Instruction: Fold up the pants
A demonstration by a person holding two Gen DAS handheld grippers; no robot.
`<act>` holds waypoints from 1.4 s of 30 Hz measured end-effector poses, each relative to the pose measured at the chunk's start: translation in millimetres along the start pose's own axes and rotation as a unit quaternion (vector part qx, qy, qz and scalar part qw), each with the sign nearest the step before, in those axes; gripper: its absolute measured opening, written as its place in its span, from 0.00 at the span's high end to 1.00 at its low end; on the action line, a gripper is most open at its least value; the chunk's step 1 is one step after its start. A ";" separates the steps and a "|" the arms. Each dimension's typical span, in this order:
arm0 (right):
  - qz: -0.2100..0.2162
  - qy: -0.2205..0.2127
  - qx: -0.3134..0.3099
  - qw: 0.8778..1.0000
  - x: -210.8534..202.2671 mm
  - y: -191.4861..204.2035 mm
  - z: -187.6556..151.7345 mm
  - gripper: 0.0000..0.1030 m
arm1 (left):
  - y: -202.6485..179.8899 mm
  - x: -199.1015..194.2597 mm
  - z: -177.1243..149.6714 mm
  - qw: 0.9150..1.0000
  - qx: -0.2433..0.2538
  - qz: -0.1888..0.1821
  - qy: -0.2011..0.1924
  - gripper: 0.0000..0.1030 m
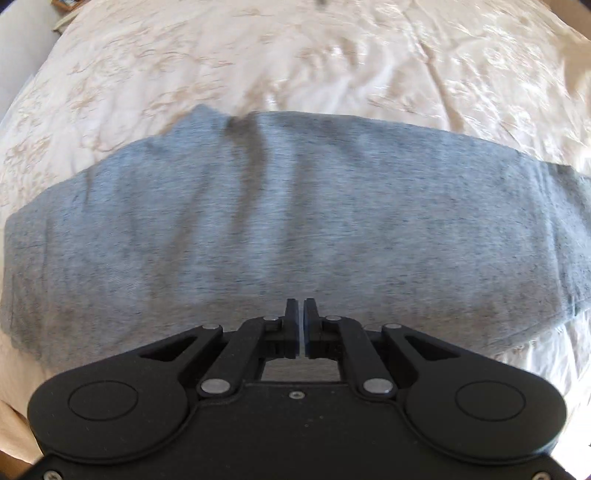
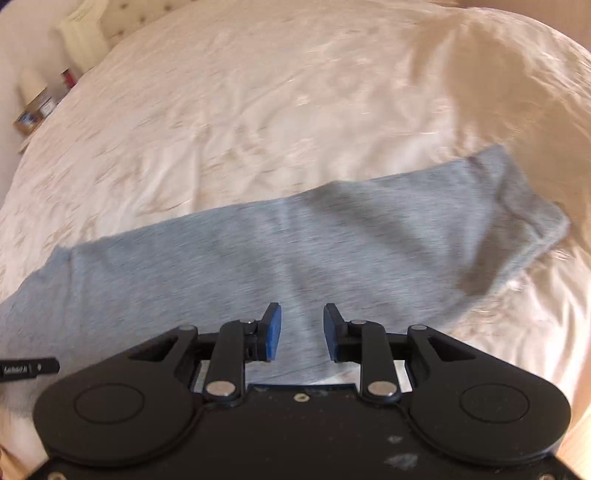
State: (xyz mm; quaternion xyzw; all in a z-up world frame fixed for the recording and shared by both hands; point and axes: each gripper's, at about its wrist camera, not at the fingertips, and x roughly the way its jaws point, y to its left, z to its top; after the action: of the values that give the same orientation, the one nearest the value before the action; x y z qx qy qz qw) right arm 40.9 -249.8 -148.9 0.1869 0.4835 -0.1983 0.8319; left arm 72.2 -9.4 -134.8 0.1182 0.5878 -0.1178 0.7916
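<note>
Grey heathered pants (image 1: 280,229) lie folded lengthwise across a cream bedspread (image 1: 332,55). In the left wrist view they fill the middle, running left to right. My left gripper (image 1: 300,308) hovers over their near edge, its jaws shut together with nothing between them. In the right wrist view the pants (image 2: 332,243) run from lower left to upper right, with the hem end at the right (image 2: 532,221). My right gripper (image 2: 302,319) is open above the near edge of the pants, its blue pads (image 2: 274,332) apart and empty.
The cream patterned bedspread (image 2: 240,110) is wrinkled all around the pants. A bedside table with small items (image 2: 40,107) and a pillow (image 2: 79,29) stand at the far left. A black strap end (image 2: 26,369) shows at the lower left.
</note>
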 end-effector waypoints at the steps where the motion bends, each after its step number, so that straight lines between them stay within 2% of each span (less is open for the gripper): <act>1: -0.012 -0.003 0.016 1.000 -0.2 -19.7 4.4 0.73 | -16.1 1.8 2.1 1.000 0.011 -0.005 -0.001 0.89; 4: -0.048 -0.012 0.064 0.997 -5.3 -88.3 19.4 0.73 | -56.9 9.6 8.6 0.999 0.036 -0.021 -0.001 0.89; 6: -0.056 -0.020 0.082 0.995 -7.1 -127.0 27.0 0.72 | -76.7 17.1 14.0 0.999 0.046 -0.013 -0.005 0.88; 10: -0.041 -0.020 0.040 0.998 10.4 -156.8 48.8 0.71 | -93.4 39.9 22.2 0.998 0.052 0.026 0.013 0.88; 12: -0.042 -0.001 0.015 0.999 29.1 -166.0 52.6 0.73 | -94.7 42.4 26.0 0.998 0.046 0.035 0.026 0.88; 14: -0.057 0.039 0.010 0.998 44.0 -181.8 49.3 0.74 | -98.5 35.0 32.4 0.997 0.040 0.050 0.036 0.88; 16: -0.055 0.059 0.024 0.996 51.5 -196.5 44.0 0.73 | -105.2 20.7 36.3 0.997 0.037 0.059 0.023 0.88; 19: -0.025 0.050 0.045 0.997 41.9 -212.4 41.6 0.73 | -125.3 -0.5 48.0 0.999 0.038 0.037 0.002 0.88; 22: 0.002 0.035 0.071 0.997 31.8 -225.7 45.0 0.72 | -161.7 -10.4 64.4 0.999 0.048 -0.006 -0.008 0.88; 25: 0.017 0.028 0.093 0.995 26.9 -237.4 52.0 0.70 | -203.5 -9.7 76.8 0.996 0.064 -0.059 -0.001 0.88; 29: 0.018 0.036 0.102 0.994 33.3 -249.0 60.2 0.69 | -256.8 4.7 88.2 0.990 0.102 -0.101 0.006 0.88; 32: 0.022 0.040 0.121 0.992 30.1 -260.7 61.0 0.69 | -284.2 36.0 101.6 0.989 0.120 -0.083 0.012 0.88; 35: 0.026 0.043 0.131 0.990 25.4 -269.8 59.7 0.68 | -289.1 63.5 119.7 0.994 0.087 -0.059 0.025 0.89; 38: 0.027 0.042 0.137 0.989 24.2 -275.2 61.7 0.68 | -286.1 64.2 136.1 0.996 0.048 -0.063 0.028 0.92; 42: 0.034 0.035 0.148 0.988 20.0 -281.5 68.5 0.68 | -278.4 47.3 145.0 0.996 0.044 -0.074 0.026 0.88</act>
State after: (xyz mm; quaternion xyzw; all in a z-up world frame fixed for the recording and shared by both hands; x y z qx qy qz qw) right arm -43.8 -526.9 -168.3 0.3307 0.4714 -0.2324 0.7838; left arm 125.8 -321.8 -152.9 0.1125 0.6098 -0.1985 0.7590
